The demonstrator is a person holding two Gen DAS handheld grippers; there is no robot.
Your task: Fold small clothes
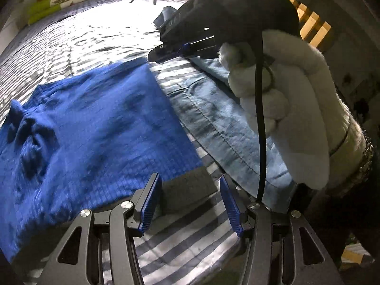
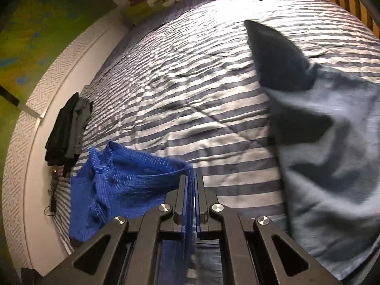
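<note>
A bright blue waffle-knit garment (image 1: 95, 123) lies spread on the striped bed cover (image 1: 83, 40). My left gripper (image 1: 191, 205) stands open just past the garment's near corner, with only bed cover between its blue pads (image 1: 149, 204). At the garment's far corner is my right gripper (image 1: 156, 54), held by a hand in a fluffy white sleeve (image 1: 292, 99). In the right wrist view the right gripper (image 2: 191, 185) is shut on the blue garment's (image 2: 123, 185) edge, and the cloth sags away to the left.
A light blue denim piece (image 2: 332, 154) lies to the right, also in the left wrist view (image 1: 213, 118), with a dark navy cloth (image 2: 277, 54) beyond it. Dark clothes (image 2: 68, 130) are heaped at the bed's left edge. A black cable (image 1: 260, 118) hangs by the sleeve.
</note>
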